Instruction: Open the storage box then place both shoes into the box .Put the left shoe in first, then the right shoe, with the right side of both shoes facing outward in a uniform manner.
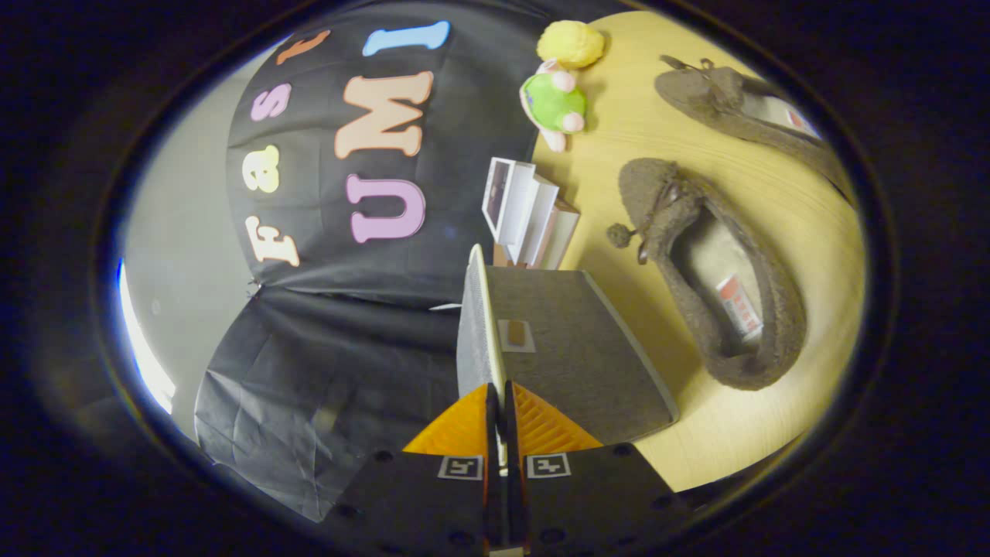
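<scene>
Grey box, brown shoes, pale yellow wood.

Grey felt-like fabric storage box [572, 363] with pale cream rim and small tan label patch; dark brown fuzzy slip-on shoe [708, 271] just beyond, greyish lining, red-and-white tag inside, brown pompom tie; second dark brown fuzzy shoe [735, 104] farther off, same tag colours. Plush doll with yellow hair, green top and pink limbs [561, 81]. White upright frames [526, 209] on light yellow wood-grain tabletop [773, 425].

Tongs [499, 402] clamped on raised box lid [481, 325], grey box [572, 363] blocks just ahead; bare bench [696, 433] between box and near shoe [711, 271], far shoe [742, 108] beyond.
</scene>
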A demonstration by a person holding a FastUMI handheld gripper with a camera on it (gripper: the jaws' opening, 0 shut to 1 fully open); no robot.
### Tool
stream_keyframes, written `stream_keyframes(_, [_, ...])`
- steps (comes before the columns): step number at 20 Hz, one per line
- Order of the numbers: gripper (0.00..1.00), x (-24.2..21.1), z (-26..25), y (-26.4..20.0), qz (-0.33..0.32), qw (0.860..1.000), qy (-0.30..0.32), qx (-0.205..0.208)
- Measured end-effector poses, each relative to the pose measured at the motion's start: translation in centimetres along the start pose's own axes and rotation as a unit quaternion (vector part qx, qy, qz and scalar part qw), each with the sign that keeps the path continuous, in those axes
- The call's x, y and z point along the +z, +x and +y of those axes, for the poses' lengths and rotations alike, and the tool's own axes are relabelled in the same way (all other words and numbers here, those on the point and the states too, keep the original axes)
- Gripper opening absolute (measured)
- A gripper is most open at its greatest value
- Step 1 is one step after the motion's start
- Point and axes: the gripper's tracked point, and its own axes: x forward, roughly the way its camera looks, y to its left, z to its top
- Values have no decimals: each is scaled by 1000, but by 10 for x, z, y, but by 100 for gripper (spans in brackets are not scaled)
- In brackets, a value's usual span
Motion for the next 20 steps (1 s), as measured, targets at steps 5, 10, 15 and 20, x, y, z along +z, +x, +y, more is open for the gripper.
stream_keyframes(5, [4,-4,57,1,26,998,-57,32])
stream_keyframes(10, [5,-18,114,12,49,993,-92,61])
stream_keyframes(15, [10,-52,167,30,85,982,-142,86])
stream_keyframes(20, [10,-98,205,55,112,966,-206,108])
